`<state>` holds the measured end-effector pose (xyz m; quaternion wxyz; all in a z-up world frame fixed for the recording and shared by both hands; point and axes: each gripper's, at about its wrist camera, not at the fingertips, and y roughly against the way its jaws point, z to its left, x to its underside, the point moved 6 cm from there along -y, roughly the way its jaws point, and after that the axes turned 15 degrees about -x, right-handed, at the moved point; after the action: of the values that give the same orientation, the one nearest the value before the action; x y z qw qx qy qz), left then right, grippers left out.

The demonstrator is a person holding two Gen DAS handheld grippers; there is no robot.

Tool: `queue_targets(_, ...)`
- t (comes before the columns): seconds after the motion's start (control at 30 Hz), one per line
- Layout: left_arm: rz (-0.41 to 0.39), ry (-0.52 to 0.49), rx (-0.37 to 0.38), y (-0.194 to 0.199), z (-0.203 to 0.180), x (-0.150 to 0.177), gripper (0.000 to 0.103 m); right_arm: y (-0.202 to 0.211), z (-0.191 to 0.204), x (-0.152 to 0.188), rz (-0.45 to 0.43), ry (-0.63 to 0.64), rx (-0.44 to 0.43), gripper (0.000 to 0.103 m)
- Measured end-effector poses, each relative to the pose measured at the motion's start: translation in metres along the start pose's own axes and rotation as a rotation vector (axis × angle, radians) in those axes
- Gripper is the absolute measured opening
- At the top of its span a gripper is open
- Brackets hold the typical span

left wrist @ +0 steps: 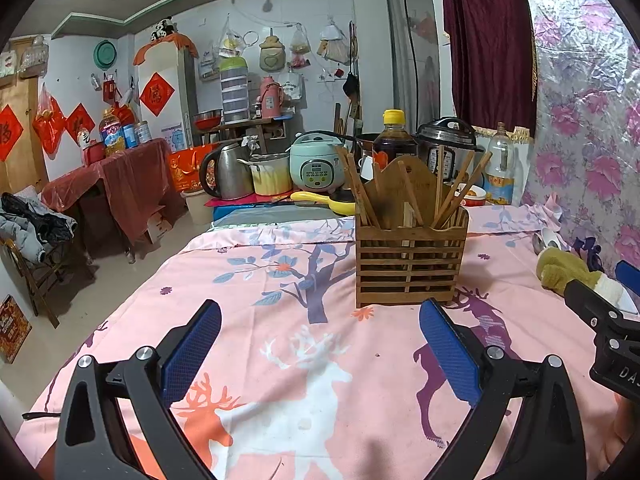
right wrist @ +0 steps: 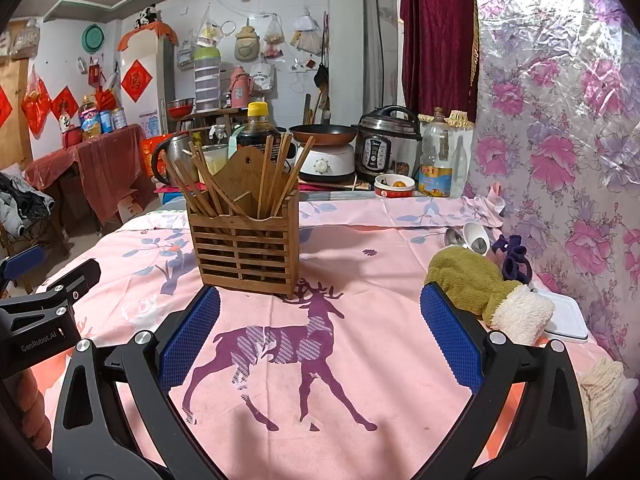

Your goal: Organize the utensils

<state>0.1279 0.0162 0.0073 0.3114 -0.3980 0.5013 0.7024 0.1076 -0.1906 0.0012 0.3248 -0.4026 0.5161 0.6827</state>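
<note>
Cluttered kitchen behind; in front, a table under a pink cloth [right wrist: 360, 380] printed with deer and trees. Toward the far middle of the table, a slatted wooden holder [right wrist: 245, 250] standing upright, chopsticks [right wrist: 276, 172] fanned out of both its compartments. Well apart from it, near the right edge against the flowered wall: two spoons [right wrist: 472, 238], one white and one metal, lying close together, touching or not impossible to tell. Just nearer along that same edge, an olive mitten [right wrist: 476, 282] with a cream cuff, a dark purple scrap of fabric [right wrist: 514, 258] beside it, and a white tray [right wrist: 568, 320] partly under the cuff. Beyond the far edge, a rice cooker, pressure cooker, kettle, dark sauce bottle and oil bottle crowding the counter.

Left gripper [left wrist: 320, 344] hovering low over the cloth in front of the holder, jaws spread wide, nothing between them. Right gripper [right wrist: 320, 330] likewise low over the purple deer, jaws wide apart and empty, the mitten just off its right finger.

Likely step: lining up for a pick, nothing yet in hand. Probably the spoons next, as the only loose utensils in view. Calls for swinging the right gripper toward the right edge, past the mitten, closing on one spoon handle, then lifting it to drop into a compartment without knocking the chopsticks.
</note>
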Motion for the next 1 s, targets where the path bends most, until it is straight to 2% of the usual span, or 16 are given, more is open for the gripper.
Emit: queue_targets(1.0,0.003,-0.007,0.005,-0.0007,-0.0026,0.0023,0.097,0.0002,-0.0002,-0.0001,-0.001,0.001,0.001,0.097)
